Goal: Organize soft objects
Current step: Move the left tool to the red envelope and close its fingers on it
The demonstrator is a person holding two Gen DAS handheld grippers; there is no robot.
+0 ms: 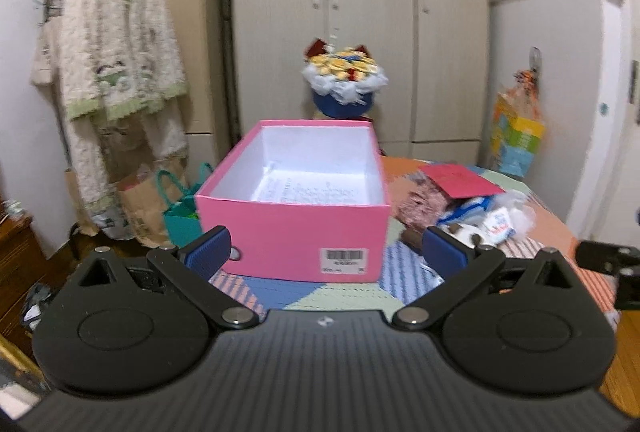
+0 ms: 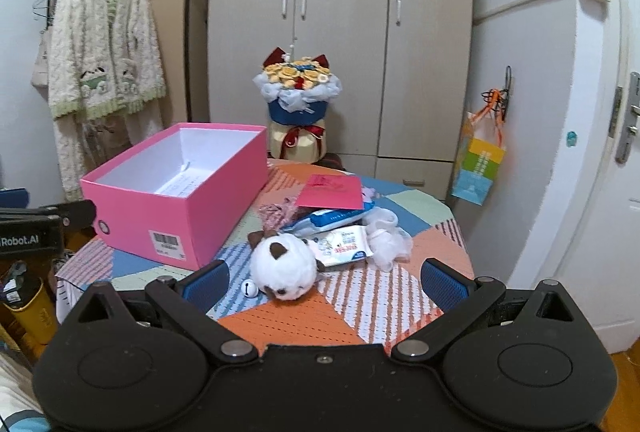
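An open pink box (image 1: 292, 228) with a white inside stands on the patchwork table; it also shows in the right wrist view (image 2: 176, 208) at the left. A white plush cat (image 2: 284, 268) with brown ears and a small bell (image 2: 250, 288) lies right of the box. Behind it lie wet-wipe packs (image 2: 344, 244), a white mesh puff (image 2: 390, 244), a pink knitted piece (image 2: 274, 214) and a red card (image 2: 334, 192). My left gripper (image 1: 326, 254) is open, just in front of the box. My right gripper (image 2: 324, 282) is open, just in front of the plush cat.
A flower bouquet (image 2: 298, 104) stands behind the table by the wardrobe (image 2: 340, 32). A cardigan (image 2: 104, 56) hangs on a rack at the left. A colourful paper bag (image 2: 480, 164) hangs on the right wall. Paper bags (image 1: 160, 204) stand on the floor at the left.
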